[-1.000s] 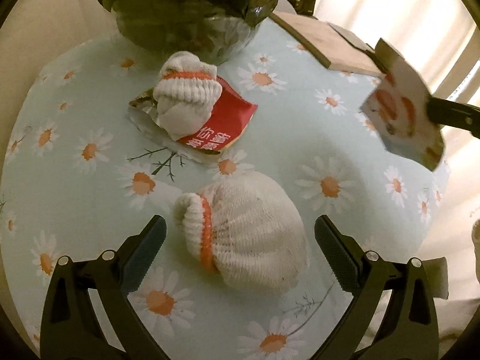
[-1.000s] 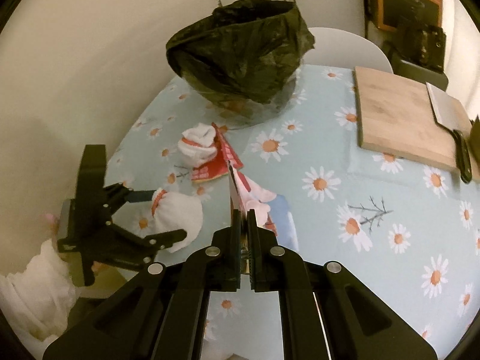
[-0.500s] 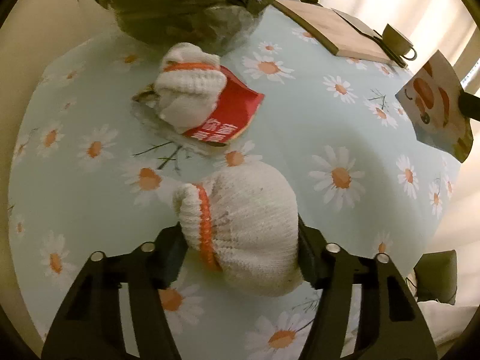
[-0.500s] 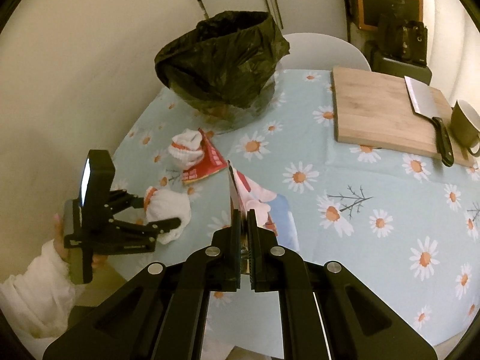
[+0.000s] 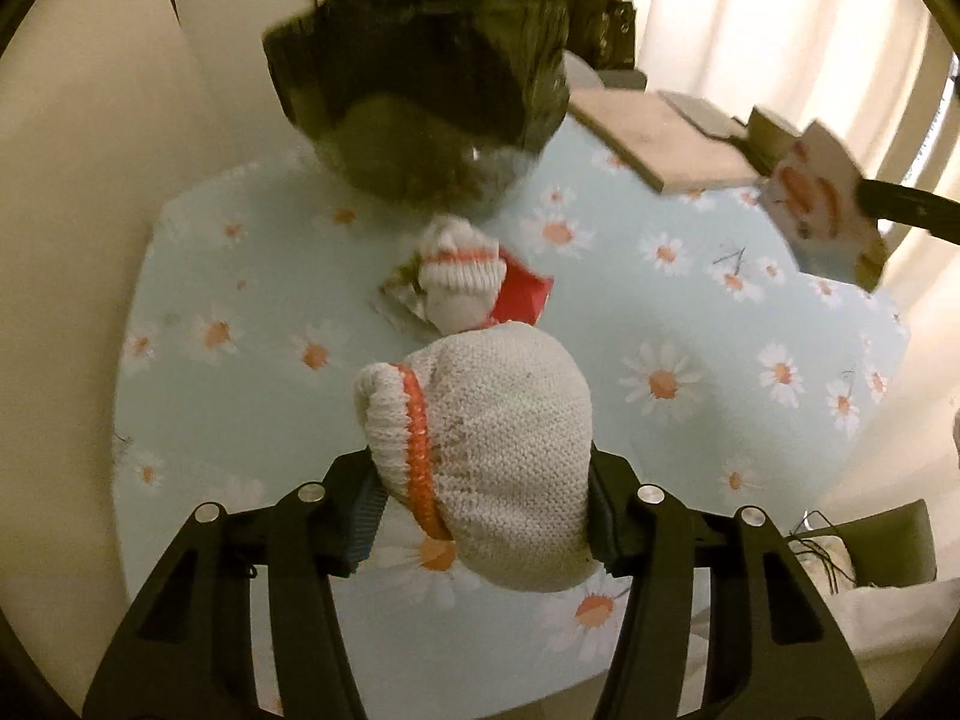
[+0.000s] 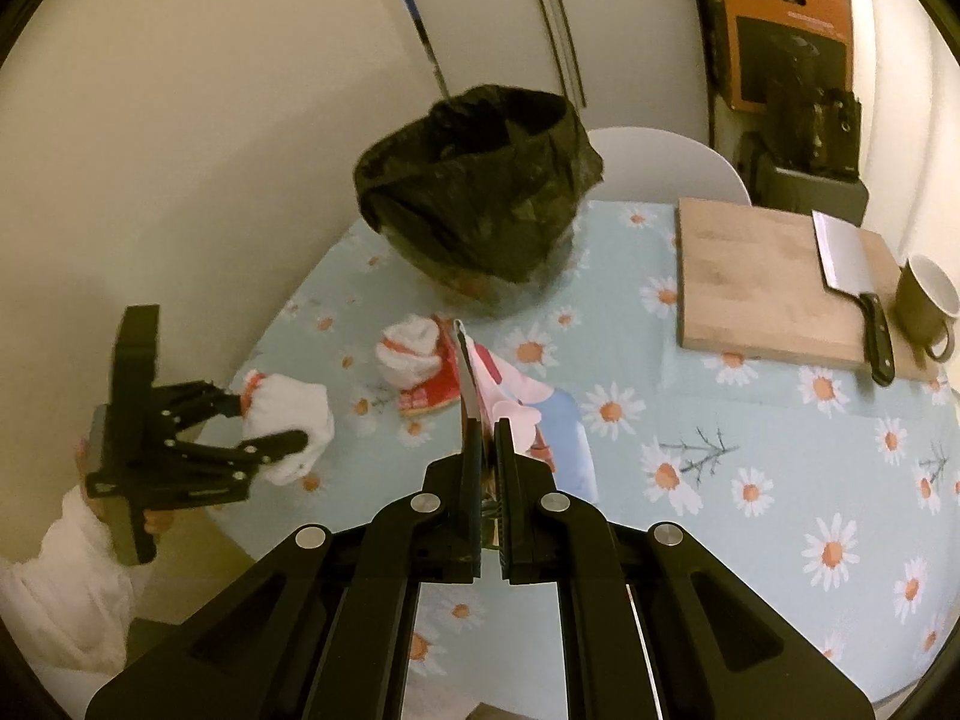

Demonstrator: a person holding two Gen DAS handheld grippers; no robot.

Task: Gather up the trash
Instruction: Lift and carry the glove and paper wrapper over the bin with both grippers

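Your left gripper (image 5: pixel 480 498) is clenched on the balled white sock (image 5: pixel 486 456), frame centre, lifted off the worktop (image 5: pixel 252 396). Your right gripper (image 6: pixel 491 468) pinches the printed wrapper (image 6: pixel 516 414), below the bin bag (image 6: pixel 480 192).

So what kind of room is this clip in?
Probably a home kitchen or dining corner: a daisy-print tablecloth, a wooden cutting board with a cleaver, a mug.
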